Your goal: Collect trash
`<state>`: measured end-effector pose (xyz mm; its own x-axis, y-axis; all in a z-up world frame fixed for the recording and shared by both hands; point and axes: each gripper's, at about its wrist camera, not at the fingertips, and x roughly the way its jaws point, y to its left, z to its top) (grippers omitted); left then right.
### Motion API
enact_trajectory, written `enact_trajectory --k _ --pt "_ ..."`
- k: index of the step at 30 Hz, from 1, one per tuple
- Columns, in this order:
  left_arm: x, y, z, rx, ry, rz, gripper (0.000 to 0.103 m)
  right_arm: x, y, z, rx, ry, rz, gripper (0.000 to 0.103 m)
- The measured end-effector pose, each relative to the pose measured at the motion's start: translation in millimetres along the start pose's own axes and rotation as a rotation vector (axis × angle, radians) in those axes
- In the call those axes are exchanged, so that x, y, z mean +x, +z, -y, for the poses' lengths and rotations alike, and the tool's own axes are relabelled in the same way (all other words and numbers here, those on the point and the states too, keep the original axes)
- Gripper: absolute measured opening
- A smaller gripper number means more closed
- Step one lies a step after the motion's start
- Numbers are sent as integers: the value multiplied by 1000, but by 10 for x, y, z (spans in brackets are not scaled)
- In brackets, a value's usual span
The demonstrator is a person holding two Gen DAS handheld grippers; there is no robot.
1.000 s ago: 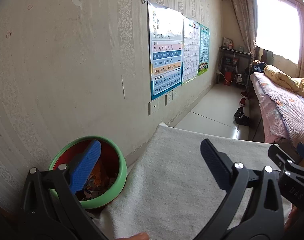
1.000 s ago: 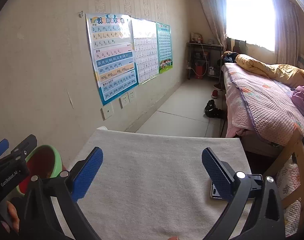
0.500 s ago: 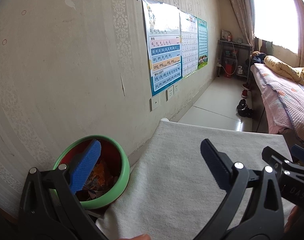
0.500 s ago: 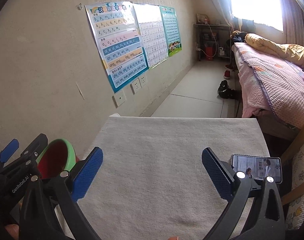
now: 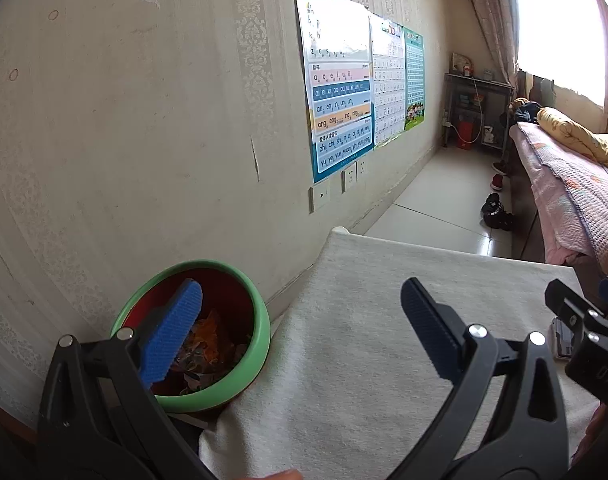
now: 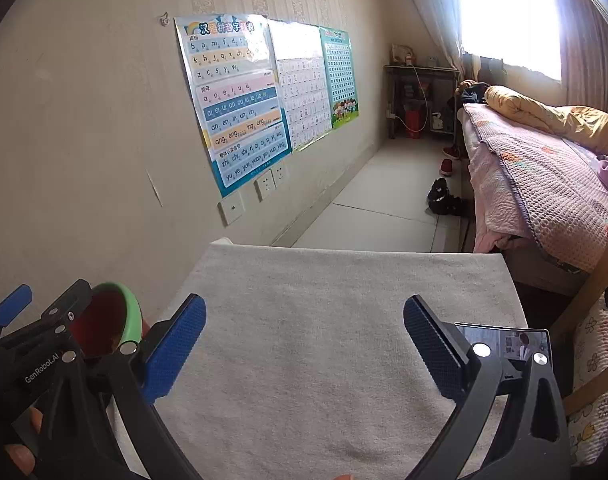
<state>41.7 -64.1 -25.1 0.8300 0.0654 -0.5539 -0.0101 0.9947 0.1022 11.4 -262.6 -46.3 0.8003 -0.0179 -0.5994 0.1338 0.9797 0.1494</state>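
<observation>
A green bin with a red inside (image 5: pixel 244 364) stands at the table's left edge against the wall, holding orange and mixed scraps of trash (image 5: pixel 212 344). My left gripper (image 5: pixel 300 336) is open and empty, its left finger over the bin's mouth. In the right wrist view the bin (image 6: pixel 128 316) shows at the lower left behind the left gripper's body. My right gripper (image 6: pixel 304 348) is open and empty above the white cloth-covered table (image 6: pixel 315 320).
A phone with a lit screen (image 6: pixel 507 340) lies at the table's right edge. A bed (image 6: pixel 543 184) stands to the right, shoes (image 6: pixel 443 200) on the floor beyond the table. Posters (image 6: pixel 240 100) hang on the left wall.
Both views have shifted slightly; the right gripper tilted down then back up. The left gripper stays over the bin. Both remain open and empty.
</observation>
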Motion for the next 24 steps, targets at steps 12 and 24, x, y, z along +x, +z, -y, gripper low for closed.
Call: enact_trajectory --k 12,24 --pt "24 -8 -19 3 -3 -9 98 -6 -8 -18 -13 -2 8 96" --pt "55 -33 -35 0 -7 -14 98 20 -6 -18 -22 -2 -3 96"
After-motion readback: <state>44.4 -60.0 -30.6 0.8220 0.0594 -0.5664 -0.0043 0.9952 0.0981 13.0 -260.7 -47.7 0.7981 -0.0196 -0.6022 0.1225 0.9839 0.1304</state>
